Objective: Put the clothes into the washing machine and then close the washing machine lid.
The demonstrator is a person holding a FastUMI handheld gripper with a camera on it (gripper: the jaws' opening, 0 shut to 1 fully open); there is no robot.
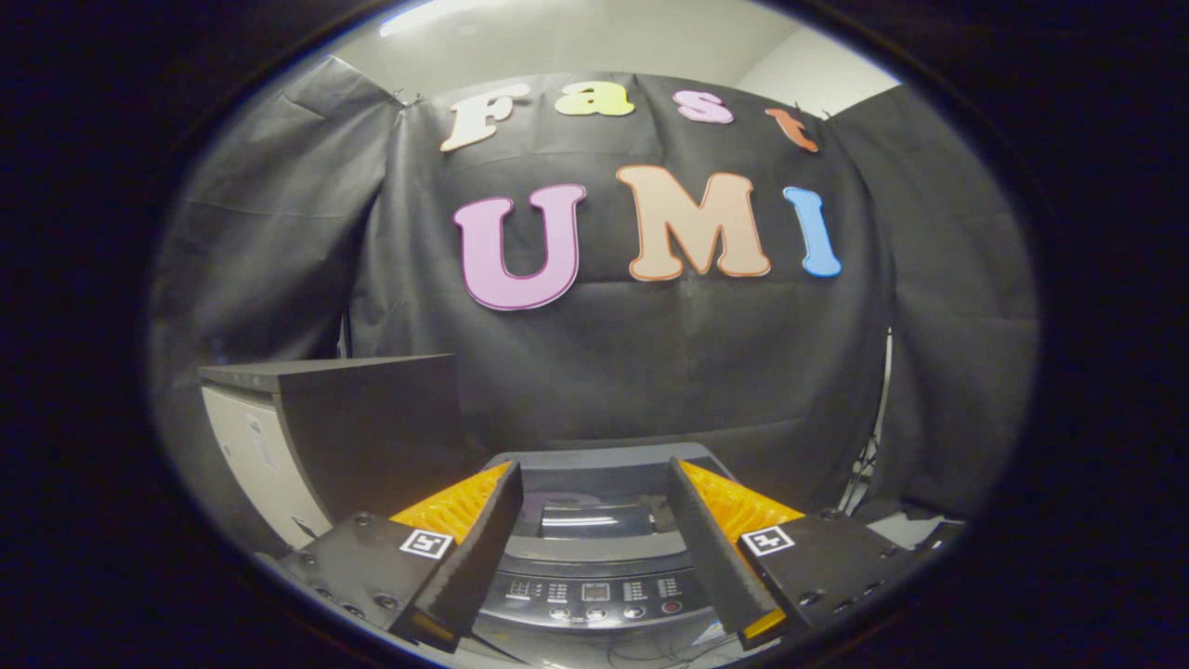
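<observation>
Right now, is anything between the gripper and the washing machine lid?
Nothing visible. The gripper is open with nothing between its fingers, and the washing machine sits directly ahead between them, its glossy lid apparently down. The dark cabinet stands off to the side.

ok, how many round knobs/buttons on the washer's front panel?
4, in a row along the control panel of the washing machine, below the small displays, seen between the open tool fingers. More may be hidden behind the fingers.
</observation>
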